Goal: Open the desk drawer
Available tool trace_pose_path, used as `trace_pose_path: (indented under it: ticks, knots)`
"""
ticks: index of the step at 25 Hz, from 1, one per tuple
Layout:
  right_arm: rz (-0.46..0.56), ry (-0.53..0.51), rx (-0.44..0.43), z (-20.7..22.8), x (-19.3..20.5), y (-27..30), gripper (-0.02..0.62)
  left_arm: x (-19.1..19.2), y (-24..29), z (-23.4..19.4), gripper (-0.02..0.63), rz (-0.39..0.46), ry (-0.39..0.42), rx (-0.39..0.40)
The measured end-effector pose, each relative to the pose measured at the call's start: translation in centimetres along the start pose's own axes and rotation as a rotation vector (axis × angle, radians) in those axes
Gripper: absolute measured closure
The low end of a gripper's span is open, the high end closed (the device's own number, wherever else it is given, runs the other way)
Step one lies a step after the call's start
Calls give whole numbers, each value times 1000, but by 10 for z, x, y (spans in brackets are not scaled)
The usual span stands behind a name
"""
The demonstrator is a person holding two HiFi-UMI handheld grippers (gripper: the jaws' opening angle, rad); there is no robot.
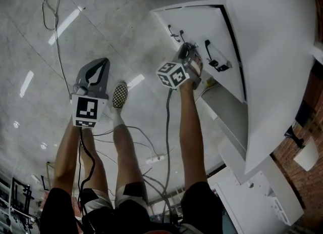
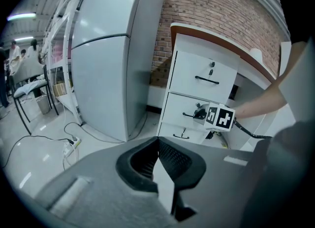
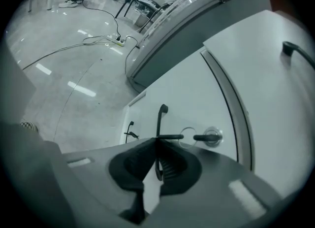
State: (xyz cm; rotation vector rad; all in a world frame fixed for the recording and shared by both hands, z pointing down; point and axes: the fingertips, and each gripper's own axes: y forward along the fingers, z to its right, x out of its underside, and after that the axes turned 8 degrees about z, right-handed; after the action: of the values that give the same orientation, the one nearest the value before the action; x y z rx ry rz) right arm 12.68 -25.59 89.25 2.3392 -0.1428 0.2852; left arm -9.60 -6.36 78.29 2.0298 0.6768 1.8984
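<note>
A: Where does the head view look from?
B: From above, steeply down to the floor (image 1: 30, 51), taking in the left tool (image 1: 99, 68), the right tool (image 1: 187, 55) and the drawer unit (image 1: 199, 26).
A: And the tool views?
B: The left one faces across the room, well back from the unit. It shares the right tool and the unit with the head view. The right one sits close to the unit, with a handle (image 3: 160, 123) at its jaws.
</note>
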Motion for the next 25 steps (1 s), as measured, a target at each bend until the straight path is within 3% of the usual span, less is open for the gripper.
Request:
trace_pose_path:
  ticks: [25]
  knots:
    - [-27, 1, -27, -49, -21, -43, 580, 10, -38, -1, 595, -12, 47, 40]
